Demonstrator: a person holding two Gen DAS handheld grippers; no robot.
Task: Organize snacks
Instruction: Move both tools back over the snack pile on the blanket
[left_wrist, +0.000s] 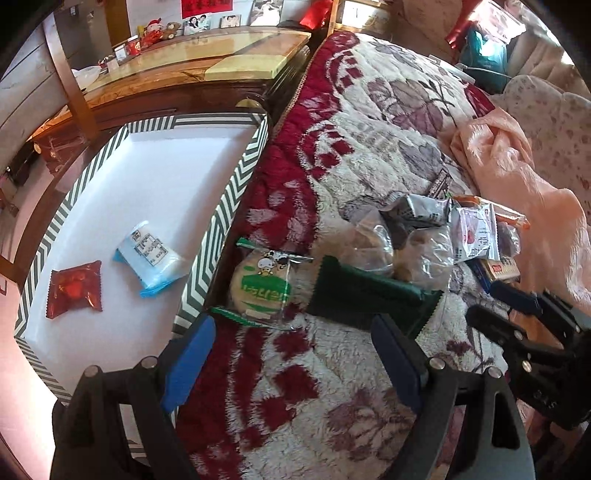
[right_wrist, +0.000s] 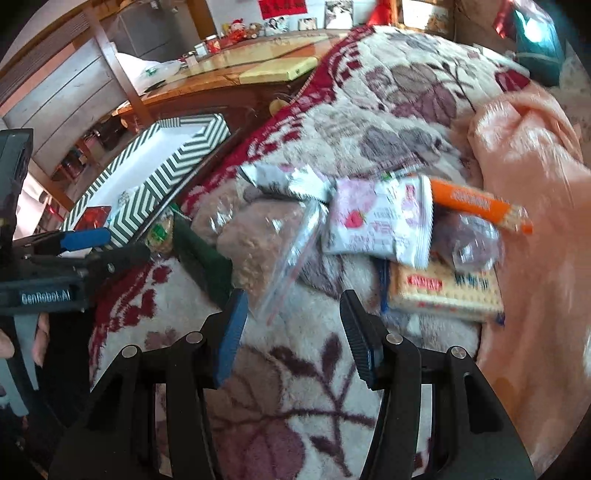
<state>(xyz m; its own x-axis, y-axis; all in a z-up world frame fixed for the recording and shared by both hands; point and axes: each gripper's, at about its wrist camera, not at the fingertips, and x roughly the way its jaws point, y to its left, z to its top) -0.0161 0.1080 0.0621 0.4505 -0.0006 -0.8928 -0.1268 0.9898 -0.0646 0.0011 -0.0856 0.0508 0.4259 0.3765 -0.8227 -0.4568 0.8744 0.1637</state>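
Both claws empty above the snack pile on the blanket

The left gripper (left_wrist: 291, 354) gapes wide over the round green-printed cracker pack (left_wrist: 263, 286) and dark green packet (left_wrist: 369, 295); the right gripper (right_wrist: 291, 332) is half-spread, holding nothing, near a clear bag (right_wrist: 266, 254). The striped box (left_wrist: 229, 192) beside the blanket (left_wrist: 369, 129) holds two snacks.

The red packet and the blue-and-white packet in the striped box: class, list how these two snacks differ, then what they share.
1. The red packet is dark red and shiny; the blue-and-white packet is pale with a printed label.
2. The red packet is smaller and squarish; the blue-and-white packet is longer.
3. The red packet lies nearer the box's left wall, the blue-and-white packet nearer its right wall.
Shared: both lie flat, apart, on the white floor of the striped box.
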